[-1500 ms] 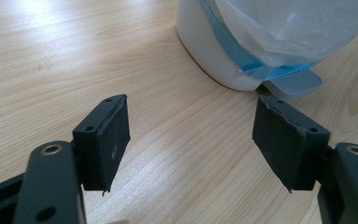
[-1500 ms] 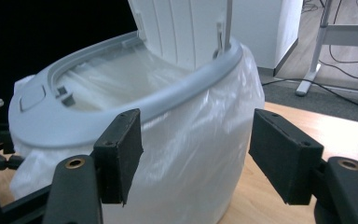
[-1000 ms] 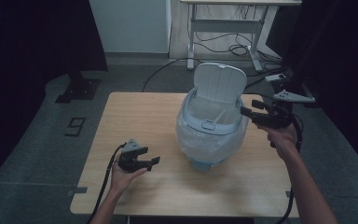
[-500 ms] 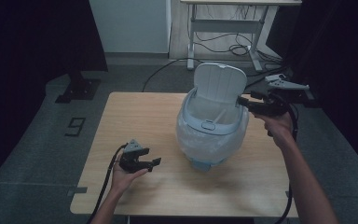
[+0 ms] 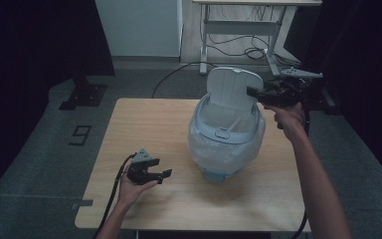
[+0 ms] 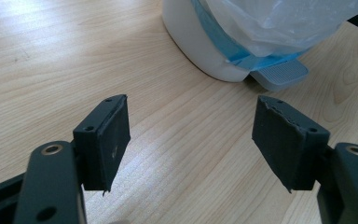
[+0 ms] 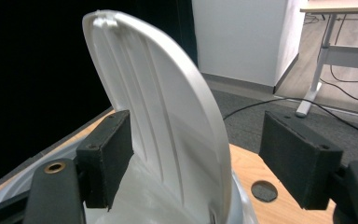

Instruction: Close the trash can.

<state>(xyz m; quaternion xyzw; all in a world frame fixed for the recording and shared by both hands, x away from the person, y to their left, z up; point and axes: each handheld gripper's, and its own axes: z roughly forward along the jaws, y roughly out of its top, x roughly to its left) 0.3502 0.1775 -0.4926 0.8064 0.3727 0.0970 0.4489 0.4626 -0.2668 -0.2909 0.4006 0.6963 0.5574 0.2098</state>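
Wooden table [image 5: 144,124] bearing a bag-lined bin [image 5: 226,142] at centre; its raised lid [image 5: 234,89] stands between the right gripper's [image 5: 252,91] just-opening jaws. Left gripper [image 5: 165,174], spread, rests nearby; desk [image 5: 258,20] behind.

Overhead view; two close claw-mounted views

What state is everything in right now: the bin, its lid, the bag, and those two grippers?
Bin: upright on the table.
Lid: raised, standing open.
Bag: fitted in the bin, draped over its rim.
Pedal: not pressed, nothing on it.
Left gripper: open, empty, resting low at the table.
Right gripper: jaws have just been opening; lid edge between them, pads apart from it.
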